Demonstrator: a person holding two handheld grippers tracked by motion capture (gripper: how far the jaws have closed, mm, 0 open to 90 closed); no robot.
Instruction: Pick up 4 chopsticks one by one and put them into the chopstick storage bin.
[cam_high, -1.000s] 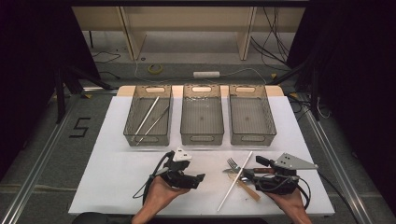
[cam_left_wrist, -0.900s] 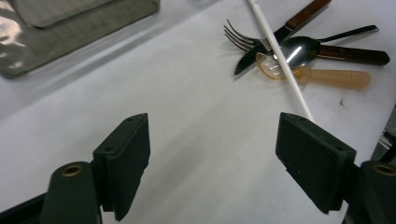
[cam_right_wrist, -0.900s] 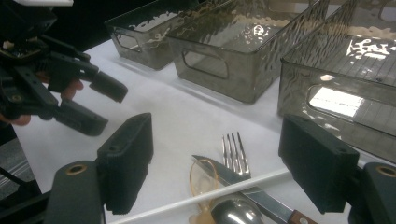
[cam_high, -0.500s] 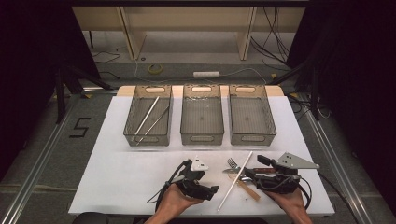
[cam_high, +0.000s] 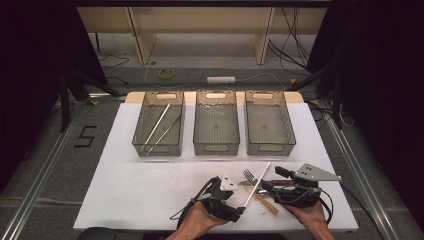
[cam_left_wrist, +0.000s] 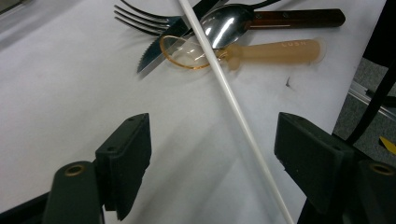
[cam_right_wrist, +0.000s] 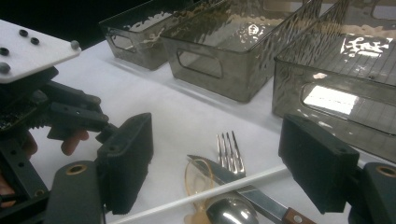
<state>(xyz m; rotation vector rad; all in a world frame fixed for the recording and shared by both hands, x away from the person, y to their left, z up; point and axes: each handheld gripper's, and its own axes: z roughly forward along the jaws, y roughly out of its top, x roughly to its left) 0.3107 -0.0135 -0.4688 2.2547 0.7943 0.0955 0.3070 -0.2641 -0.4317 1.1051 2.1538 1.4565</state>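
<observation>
Bins: three clear bins (cam_high: 216, 129) in a row on the table (cam_high: 120, 180); the left one holds two sticks.
Cutlery pile: one fork (cam_left_wrist: 144, 19), one knife (cam_left_wrist: 163, 44), one metal spoon (cam_left_wrist: 224, 25), one amber plastic spoon (cam_left_wrist: 261, 50).
White stick (cam_left_wrist: 238, 112): one, lying across the pile, running between the released left tongs (cam_left_wrist: 212, 154), nearer one pad, touching neither.
Left tongs' motion: jaws have just been closing a little.
Right tongs (cam_right_wrist: 217, 163): released, over the pile.

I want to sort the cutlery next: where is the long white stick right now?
In the high view the white stick lies slanted on the table's near right part, across the cutlery pile, between the left tool and right tool.
</observation>
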